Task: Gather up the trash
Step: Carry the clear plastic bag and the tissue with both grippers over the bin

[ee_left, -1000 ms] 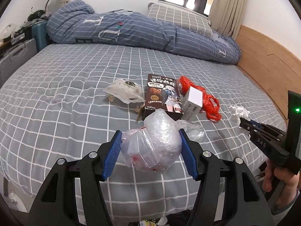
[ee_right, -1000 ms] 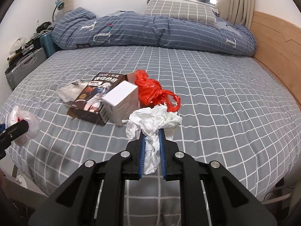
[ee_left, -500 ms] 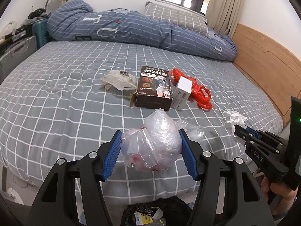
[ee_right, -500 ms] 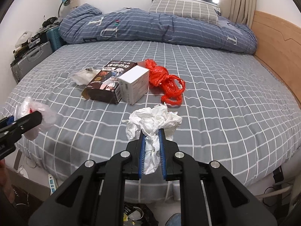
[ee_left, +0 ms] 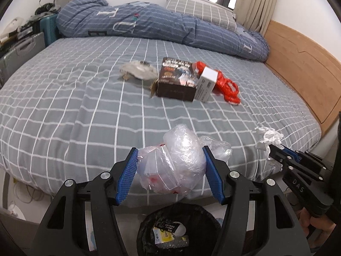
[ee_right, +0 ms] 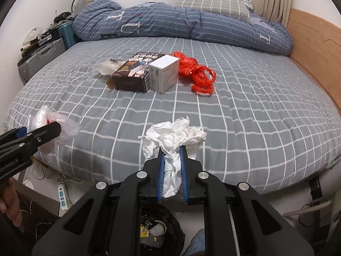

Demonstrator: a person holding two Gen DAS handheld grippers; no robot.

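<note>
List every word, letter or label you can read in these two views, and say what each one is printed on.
"DAS": on the right gripper, seen from the left wrist.
"T", "U": large pale letters on the blue duvet.
Dark box: printed characters, too blurred to read.
White box: side label too small.
Packaging in the bin: unreadable.

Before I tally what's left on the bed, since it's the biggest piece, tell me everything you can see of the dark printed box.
The dark printed box is a flat cardboard carton, dark brown to black, lying face up on the checked bed sheet. Its top bears white lettering and a colourful picture. The near end looks closed; a brownish flap or scrap shows at its left corner. The white box stands against its right side, and a pale crumpled bag lies just left. No gripper touches it.
</note>
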